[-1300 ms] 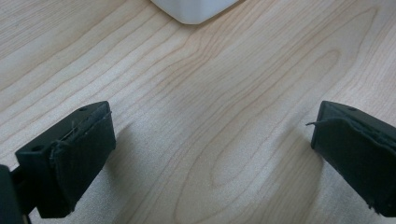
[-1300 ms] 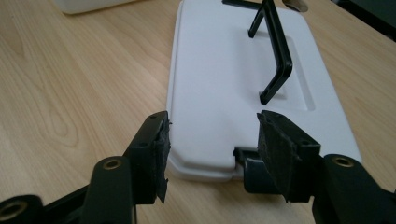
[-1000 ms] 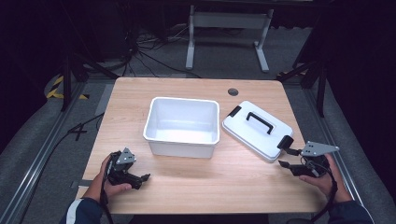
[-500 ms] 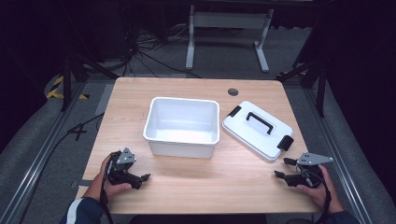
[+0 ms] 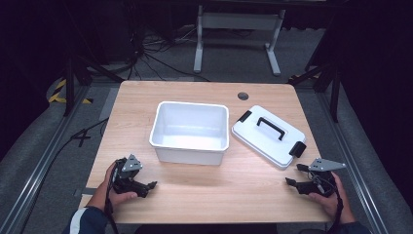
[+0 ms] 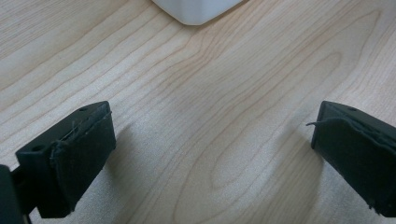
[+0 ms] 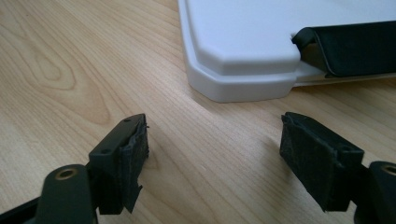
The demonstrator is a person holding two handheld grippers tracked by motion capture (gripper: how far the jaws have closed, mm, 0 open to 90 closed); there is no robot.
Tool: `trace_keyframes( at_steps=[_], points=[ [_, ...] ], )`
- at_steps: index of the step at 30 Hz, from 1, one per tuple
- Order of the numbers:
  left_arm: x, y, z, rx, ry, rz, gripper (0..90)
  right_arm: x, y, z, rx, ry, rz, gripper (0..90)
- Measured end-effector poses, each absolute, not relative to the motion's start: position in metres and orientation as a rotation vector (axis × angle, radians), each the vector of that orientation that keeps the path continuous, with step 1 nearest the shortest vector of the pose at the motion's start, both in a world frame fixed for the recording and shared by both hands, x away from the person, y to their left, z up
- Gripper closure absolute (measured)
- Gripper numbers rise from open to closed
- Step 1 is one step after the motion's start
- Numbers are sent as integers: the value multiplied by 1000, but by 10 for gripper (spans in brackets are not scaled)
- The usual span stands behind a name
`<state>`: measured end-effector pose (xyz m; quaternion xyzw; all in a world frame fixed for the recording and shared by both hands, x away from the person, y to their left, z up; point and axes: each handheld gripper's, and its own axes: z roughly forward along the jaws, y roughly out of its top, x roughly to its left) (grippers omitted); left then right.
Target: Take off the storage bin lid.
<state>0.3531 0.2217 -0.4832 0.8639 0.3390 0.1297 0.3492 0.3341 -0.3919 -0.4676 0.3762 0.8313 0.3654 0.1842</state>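
Observation:
An empty white bin (image 5: 190, 131) stands in the middle of the wooden table (image 5: 204, 195). Its white lid (image 5: 268, 135), with a black handle and black clips, lies flat to the right of it. My left gripper (image 5: 152, 185) rests open on the table near the front left, its jaws pointing right, with bare wood between them (image 6: 210, 154); the bin's corner (image 6: 196, 11) lies ahead of it. My right gripper (image 5: 288, 181) sits open at the front right, just short of the lid's corner (image 7: 243, 70) and its black clip (image 7: 345, 46).
A round cable hole (image 5: 242, 95) sits near the table's far edge. Behind the table stands a grey metal frame (image 5: 234, 29) with cables on the floor. Rails (image 5: 39, 170) run along both sides.
My right gripper has drawn back from the lid's near corner toward the table's front edge and come down lower. The left gripper has stayed put.

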Motion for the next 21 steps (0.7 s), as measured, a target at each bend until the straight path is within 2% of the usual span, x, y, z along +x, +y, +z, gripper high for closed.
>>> trace_keyframes(
  at_steps=[21],
  points=[
    [354, 221, -483, 2244, 882, 331, 2, 335, -392, -468, 1068, 2341, 1024, 222]
  ],
)
